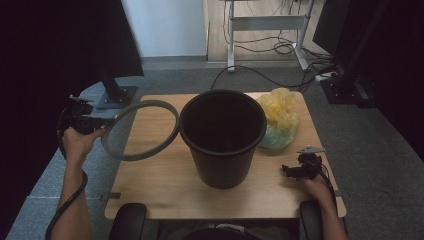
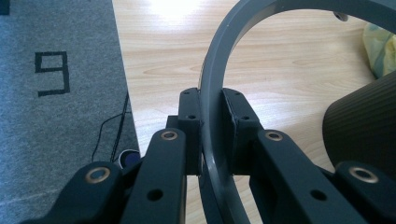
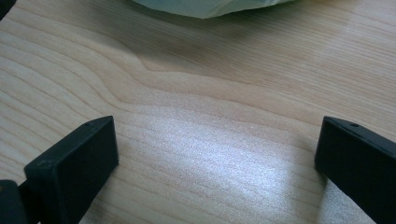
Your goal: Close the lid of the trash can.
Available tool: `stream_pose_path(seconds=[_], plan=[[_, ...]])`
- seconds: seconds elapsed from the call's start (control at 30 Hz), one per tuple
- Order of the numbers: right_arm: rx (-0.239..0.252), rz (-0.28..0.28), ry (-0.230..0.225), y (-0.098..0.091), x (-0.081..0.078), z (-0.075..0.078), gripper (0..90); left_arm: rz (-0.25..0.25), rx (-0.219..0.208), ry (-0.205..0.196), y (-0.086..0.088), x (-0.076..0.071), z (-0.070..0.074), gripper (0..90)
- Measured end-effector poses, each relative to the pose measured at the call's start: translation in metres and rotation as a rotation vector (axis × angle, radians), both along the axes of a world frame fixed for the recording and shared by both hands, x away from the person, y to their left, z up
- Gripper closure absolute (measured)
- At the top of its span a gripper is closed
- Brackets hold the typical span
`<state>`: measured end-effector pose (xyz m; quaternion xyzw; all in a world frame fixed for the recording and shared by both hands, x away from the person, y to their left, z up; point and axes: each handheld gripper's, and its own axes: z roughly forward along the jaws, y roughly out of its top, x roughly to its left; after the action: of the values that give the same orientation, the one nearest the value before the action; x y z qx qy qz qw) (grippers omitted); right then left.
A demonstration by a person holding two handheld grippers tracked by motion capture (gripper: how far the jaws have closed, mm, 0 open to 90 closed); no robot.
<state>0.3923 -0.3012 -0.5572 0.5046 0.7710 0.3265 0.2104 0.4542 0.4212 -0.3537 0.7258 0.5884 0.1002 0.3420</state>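
Observation:
A black ribbed bin (image 1: 222, 137) stands in the middle of the wooden table (image 1: 150, 190). My left gripper (image 1: 107, 121) is shut on a grey ring (image 1: 141, 130), held lifted and tilted over the table's left part, its right edge close to the bin. In the left gripper view the ring (image 2: 219, 88) runs between the pads (image 2: 189, 112), which press on both its sides. My right gripper (image 1: 290, 171) rests low at the table's right front, jaws wide apart over bare wood (image 3: 219, 140) with nothing between them. A crumpled yellow bag (image 1: 280, 119) lies right of the bin.
A monitor stand's foot (image 1: 116, 96) sits on the floor behind the table's left corner. A desk frame (image 1: 267, 22) and cables (image 1: 280, 47) stand farther back. A dark cabinet (image 1: 350, 45) is at the back right. Grey carpet (image 2: 56, 93) lies left of the table.

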Motion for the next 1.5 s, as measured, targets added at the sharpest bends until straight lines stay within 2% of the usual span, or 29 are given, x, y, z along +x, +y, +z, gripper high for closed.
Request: stream_pose_path(seconds=[0.6,0.83,1.1,1.5], plan=[[0.0,0.0,0.0,0.0,0.0,0.0,0.0,-0.017,0.0,-0.023,0.0,-0.004,0.05,78.9],[0.0,0.0,0.0,0.0,0.0,0.0,0.0,-0.034,-0.003,-0.04,-0.009,-0.003,0.065,78.9],[0.0,0.0,0.0,0.0,0.0,0.0,0.0,-0.069,0.005,-0.055,-0.028,0.001,0.074,78.8],[0.0,0.0,0.0,0.0,0.0,0.0,0.0,-0.144,0.009,-0.067,-0.067,0.013,0.072,78.7]])
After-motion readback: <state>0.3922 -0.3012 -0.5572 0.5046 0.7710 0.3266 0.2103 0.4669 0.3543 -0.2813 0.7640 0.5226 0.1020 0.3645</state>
